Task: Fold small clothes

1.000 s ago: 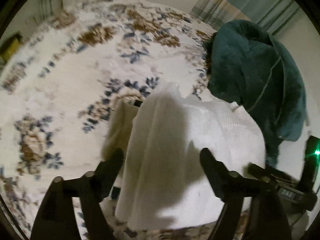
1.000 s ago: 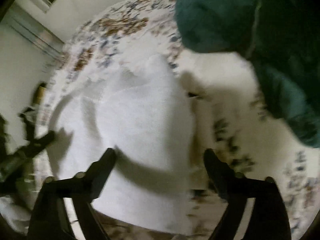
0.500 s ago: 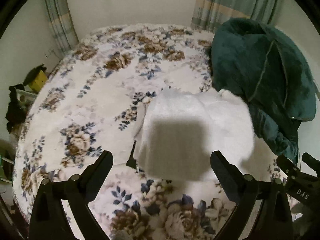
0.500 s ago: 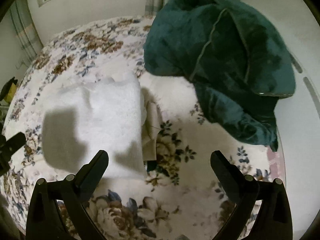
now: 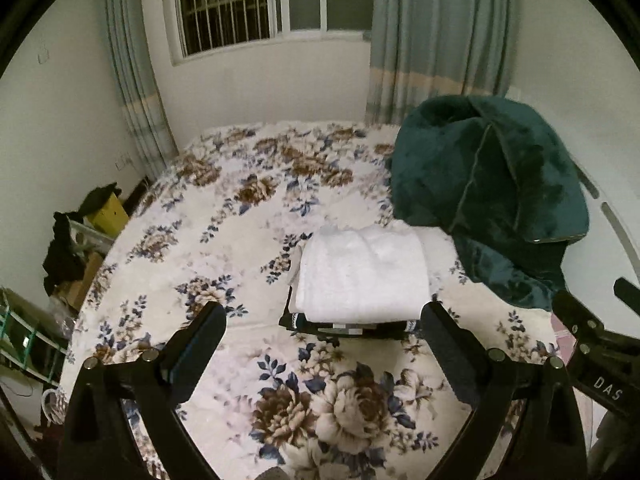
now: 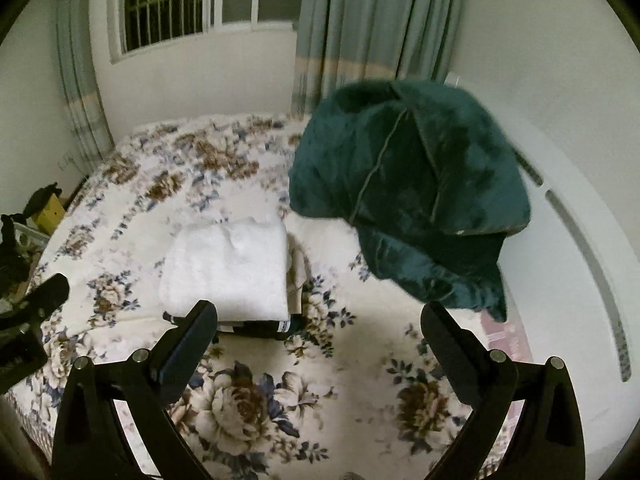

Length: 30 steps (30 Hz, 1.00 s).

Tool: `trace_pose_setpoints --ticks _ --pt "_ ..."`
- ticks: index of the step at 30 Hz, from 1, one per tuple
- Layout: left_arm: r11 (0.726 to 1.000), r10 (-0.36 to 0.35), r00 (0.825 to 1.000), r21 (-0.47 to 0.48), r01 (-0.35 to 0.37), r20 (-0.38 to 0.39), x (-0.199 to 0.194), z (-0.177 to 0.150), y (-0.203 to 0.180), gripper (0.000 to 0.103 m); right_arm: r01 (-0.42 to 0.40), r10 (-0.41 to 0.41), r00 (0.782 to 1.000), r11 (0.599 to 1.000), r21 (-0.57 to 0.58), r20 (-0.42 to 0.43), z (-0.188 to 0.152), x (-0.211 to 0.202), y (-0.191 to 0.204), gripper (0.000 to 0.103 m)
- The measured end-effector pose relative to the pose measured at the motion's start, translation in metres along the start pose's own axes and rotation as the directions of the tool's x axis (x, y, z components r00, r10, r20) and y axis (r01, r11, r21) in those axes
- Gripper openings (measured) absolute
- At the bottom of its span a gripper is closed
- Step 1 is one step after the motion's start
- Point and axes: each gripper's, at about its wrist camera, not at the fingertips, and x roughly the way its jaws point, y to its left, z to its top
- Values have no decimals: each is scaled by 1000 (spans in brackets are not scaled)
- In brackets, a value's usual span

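Folded white garment lying flat on the floral bedspread, topping a small stack: a dark folded piece peeking out under its near edge, a beige layer showing along one side. Folded into a rough rectangle, a little longer across than deep, near edge facing both cameras.

Left gripper spread wide, nothing between its fingers. Seen from the left wrist, stack almost dead ahead, lying in the gap between the fingertips but beyond them, not touched, slightly toward the right finger.

Right gripper likewise spread wide and empty. Seen from the right wrist, the stack off to the left of centre, its near corner just past the left finger; straight ahead only bare bedspread.

Judged from that: left gripper better lined up with the pile, right gripper offset to its side. Fold looks finished and placed, both grippers standing clear of it. Dark green plush blanket heaped beyond and to the right of the stack, nearer the right gripper; unclear whether part of the folding job. No other small loose garment in view on the bed, so the next target cannot be told.
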Motion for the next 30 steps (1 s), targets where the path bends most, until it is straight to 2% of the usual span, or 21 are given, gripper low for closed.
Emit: trace_pose_setpoints --ticks 5,15,24,30 --pt "999 -21 999 -24 21 33 -61 -12 1 100 -1 3 996 1000 -18 88 -8 -92 -11 103" --pt "998 6 992 -58 2 129 -141 -35 3 100 -24 25 983 1000 -7 182 -31 -208 -34 103" --pt "998 14 986 -56 -4 166 -176 -52 3 100 -41 42 975 999 -9 219 -48 -257 -43 103" --pt "997 23 984 -70 -11 179 -189 -60 5 100 -58 59 974 998 -12 219 -52 -266 -45 103"
